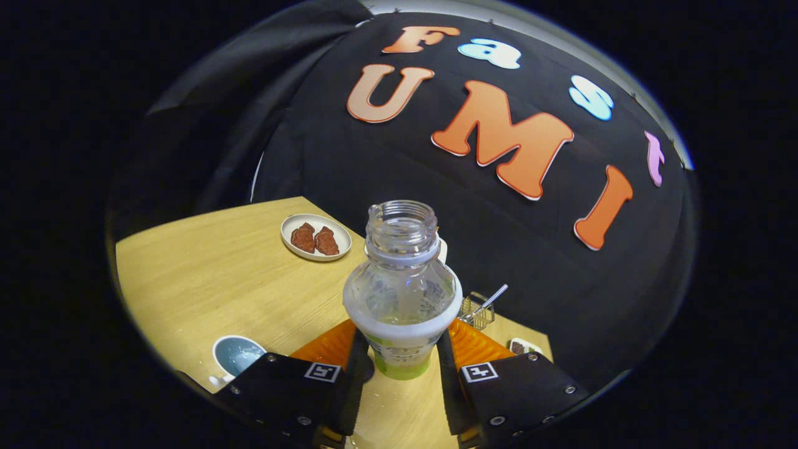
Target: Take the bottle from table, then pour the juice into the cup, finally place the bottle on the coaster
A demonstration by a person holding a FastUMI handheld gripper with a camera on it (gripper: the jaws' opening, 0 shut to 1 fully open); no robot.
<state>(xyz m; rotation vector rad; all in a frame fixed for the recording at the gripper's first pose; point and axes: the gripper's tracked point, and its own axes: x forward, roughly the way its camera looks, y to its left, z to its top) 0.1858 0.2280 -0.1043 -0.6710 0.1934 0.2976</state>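
A clear plastic bottle [402,293] with no cap and a white and green label stands between my two fingers, and my gripper [402,368] is shut on its lower body. The bottle is held above the wooden table [206,280] and looks nearly upright in the tilted view. A light blue cup [237,355] with a white rim sits on the table to the left of my left finger, partly hidden by it. Whether juice is in the bottle I cannot tell; its upper part looks clear.
A white plate [316,237] with two brown pastries lies beyond the bottle to the left. A small wire basket [477,310] with a metal utensil sits right of the bottle. A small dish [520,346] peeks out by the right finger.
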